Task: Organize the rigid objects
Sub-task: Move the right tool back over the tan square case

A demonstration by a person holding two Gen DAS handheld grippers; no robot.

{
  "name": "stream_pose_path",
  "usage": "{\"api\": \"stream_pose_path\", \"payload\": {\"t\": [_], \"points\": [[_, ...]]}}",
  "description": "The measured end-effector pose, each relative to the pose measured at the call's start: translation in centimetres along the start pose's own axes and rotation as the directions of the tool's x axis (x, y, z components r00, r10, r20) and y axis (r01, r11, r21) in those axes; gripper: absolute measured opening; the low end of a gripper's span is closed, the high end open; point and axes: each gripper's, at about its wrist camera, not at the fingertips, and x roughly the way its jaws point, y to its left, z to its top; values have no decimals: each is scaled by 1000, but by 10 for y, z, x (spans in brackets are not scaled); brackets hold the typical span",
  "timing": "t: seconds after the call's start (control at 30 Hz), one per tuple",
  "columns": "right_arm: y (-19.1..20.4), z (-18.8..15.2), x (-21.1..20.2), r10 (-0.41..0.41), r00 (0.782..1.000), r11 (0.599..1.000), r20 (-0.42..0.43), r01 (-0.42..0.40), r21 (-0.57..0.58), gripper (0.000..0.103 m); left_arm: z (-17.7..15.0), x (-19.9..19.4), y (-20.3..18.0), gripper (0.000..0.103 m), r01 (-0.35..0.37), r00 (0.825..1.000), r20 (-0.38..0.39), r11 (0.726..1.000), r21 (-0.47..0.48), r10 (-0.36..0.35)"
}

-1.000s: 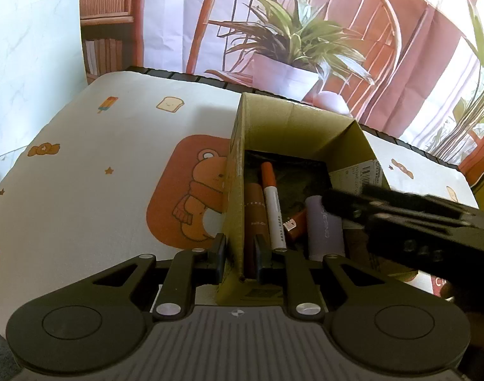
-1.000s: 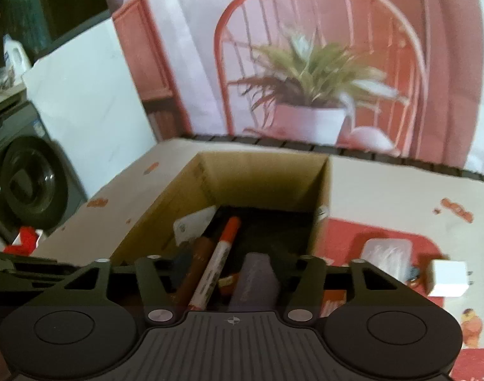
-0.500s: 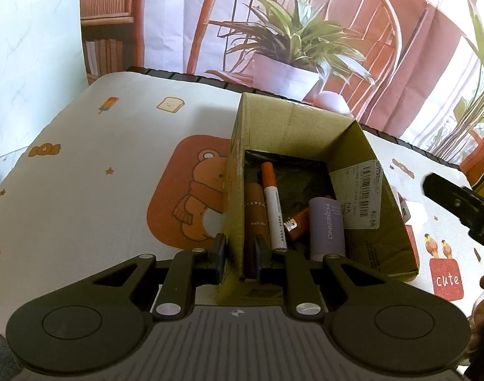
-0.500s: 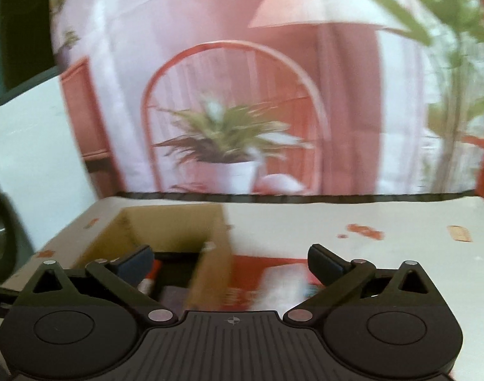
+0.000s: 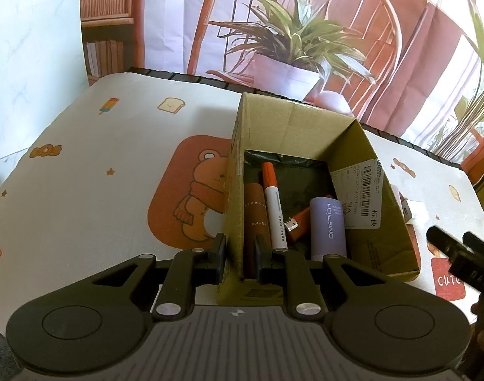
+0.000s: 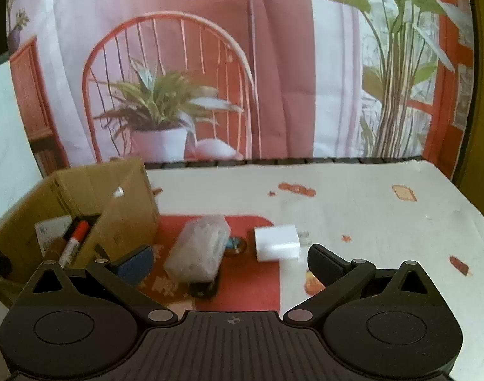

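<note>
My left gripper (image 5: 238, 258) is shut on the near left wall of a cardboard box (image 5: 300, 127). Inside the box lie an orange-capped marker (image 5: 273, 206), a brown roll-on tube (image 5: 256, 216), a purple tube (image 5: 327, 227) and a small orange item (image 5: 297, 222). My right gripper (image 6: 231, 262) is open and empty, low over the mat to the right of the box (image 6: 127, 190). Ahead of it lie a clear plastic packet (image 6: 199, 247), a white charger plug (image 6: 278, 243) and a small dark object (image 6: 204, 289). The right gripper's fingers (image 5: 458, 250) show at the left view's right edge.
The table has a white cartoon-print cloth (image 5: 83, 174) with a red patch (image 6: 251, 289) under the loose items. A printed backdrop (image 6: 210, 79) with a chair and plants hangs behind the far edge. The table's right edge (image 6: 464, 209) is close.
My right gripper has left the box, swung right and down toward the loose items, and opened. My left gripper has kept its hold on the box wall.
</note>
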Motion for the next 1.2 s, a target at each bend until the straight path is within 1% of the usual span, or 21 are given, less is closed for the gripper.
{"api": "stream_pose_path", "payload": {"t": [0.23,0.37,0.5,0.57,0.63,0.77,0.83,0.93,1.03,1.2], "points": [[4,-14,7,-10,1000,999,-19,9,-33,103,0,0,0,19,1,1000,0,1000,-1,-1],[3,-19,10,-2,1000,999,-14,1,-44,102,0,0,0,19,0,1000,0,1000,0,0],[3,-23,13,11,1000,998,-24,-12,-60,96,0,0,0,19,0,1000,0,1000,0,0],[5,-25,14,24,999,997,-33,-26,-67,90,0,0,0,19,0,1000,0,1000,0,0],[7,-25,15,44,998,996,-49,-48,-80,79,0,0,0,19,0,1000,0,1000,0,0],[16,-27,16,81,994,990,-69,-89,-113,74,0,0,0,19,0,1000,0,1000,0,0],[21,-28,15,96,992,984,-79,-107,-146,70,0,0,0,19,0,1000,0,1000,0,0],[28,-30,15,112,989,974,-96,-129,-189,67,0,0,0,19,0,1000,0,1000,1,0],[34,-33,15,128,985,964,-115,-151,-220,67,0,0,-1,19,0,1000,0,1000,0,0],[41,-35,16,152,979,955,-136,-181,-235,67,0,0,-1,19,-1,1000,0,1000,1,1]]}}
